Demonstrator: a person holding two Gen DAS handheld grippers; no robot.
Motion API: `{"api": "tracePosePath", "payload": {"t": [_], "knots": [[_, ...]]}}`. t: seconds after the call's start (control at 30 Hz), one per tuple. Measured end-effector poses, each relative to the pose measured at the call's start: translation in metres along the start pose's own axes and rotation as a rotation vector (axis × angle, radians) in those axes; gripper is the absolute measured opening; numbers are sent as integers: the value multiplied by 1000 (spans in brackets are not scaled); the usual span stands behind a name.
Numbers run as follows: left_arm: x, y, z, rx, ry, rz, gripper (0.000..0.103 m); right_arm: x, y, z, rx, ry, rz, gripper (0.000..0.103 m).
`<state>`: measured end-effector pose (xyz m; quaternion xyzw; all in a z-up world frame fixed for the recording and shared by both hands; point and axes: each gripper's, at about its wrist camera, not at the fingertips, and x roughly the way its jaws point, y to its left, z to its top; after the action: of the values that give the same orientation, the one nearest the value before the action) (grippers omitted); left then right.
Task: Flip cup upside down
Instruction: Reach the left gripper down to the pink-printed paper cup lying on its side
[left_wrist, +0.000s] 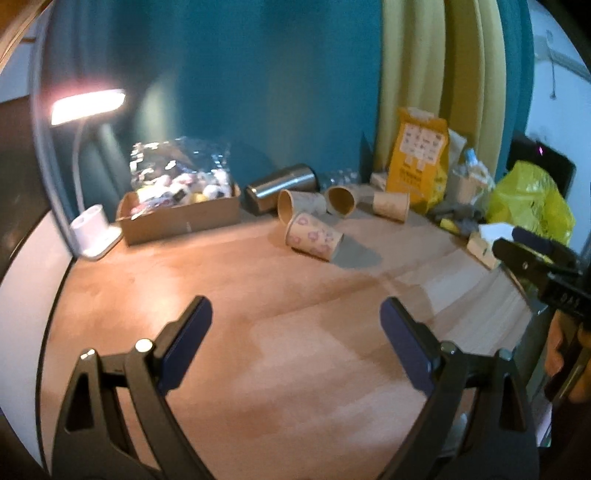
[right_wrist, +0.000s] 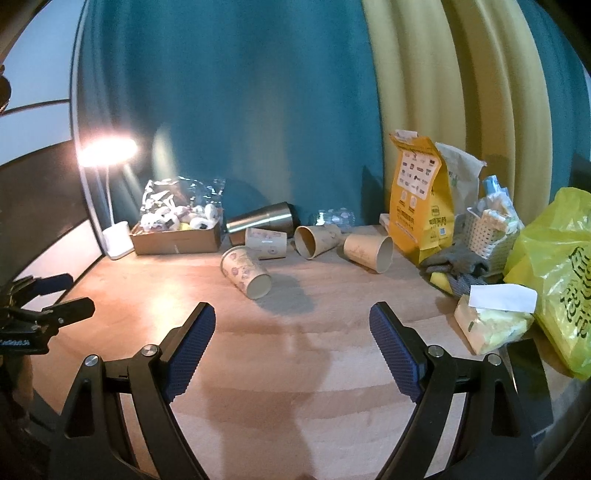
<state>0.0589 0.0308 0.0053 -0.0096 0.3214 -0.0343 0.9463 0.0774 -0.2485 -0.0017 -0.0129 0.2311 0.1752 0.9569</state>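
Observation:
Several paper cups lie on their sides at the back of the wooden table (left_wrist: 295, 350). The nearest one, with a pink pattern (left_wrist: 313, 238), also shows in the right wrist view (right_wrist: 245, 271). Behind it lie three more cups (right_wrist: 266, 242) (right_wrist: 317, 240) (right_wrist: 368, 250) and a steel tumbler (right_wrist: 262, 220), also on its side. My left gripper (left_wrist: 295, 321) is open and empty, well short of the cups. My right gripper (right_wrist: 291, 325) is open and empty too, a little before the nearest cup. Each gripper shows at the edge of the other's view.
A cardboard box (right_wrist: 177, 240) with a plastic bag of small items sits at the back left beside a lit desk lamp (right_wrist: 109, 151). A yellow paper bag (right_wrist: 419, 199), a white basket (right_wrist: 487, 236), a tissue pack (right_wrist: 491, 325) and a yellow plastic bag (right_wrist: 557, 273) crowd the right.

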Motion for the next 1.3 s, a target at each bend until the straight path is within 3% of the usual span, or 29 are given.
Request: {"api": "tracePosePath", "payload": {"t": [0.23, 0.43, 0.63, 0.77, 1.0, 1.3], "knots": [[80, -5, 56, 168, 118, -37, 94, 60, -33, 12, 58, 39, -17, 88], [161, -16, 111, 364, 214, -65, 94, 114, -60, 15, 108, 78, -21, 88], [239, -31, 146, 553, 342, -97, 94, 157, -80, 18, 148, 114, -8, 88], [279, -37, 163, 592, 392, -127, 94, 183, -90, 20, 174, 148, 13, 88], [346, -52, 182, 656, 509, -116, 94, 205, -106, 25, 208, 147, 28, 88], [390, -60, 160, 726, 665, -90, 93, 214, -122, 20, 260, 163, 40, 88]]}}
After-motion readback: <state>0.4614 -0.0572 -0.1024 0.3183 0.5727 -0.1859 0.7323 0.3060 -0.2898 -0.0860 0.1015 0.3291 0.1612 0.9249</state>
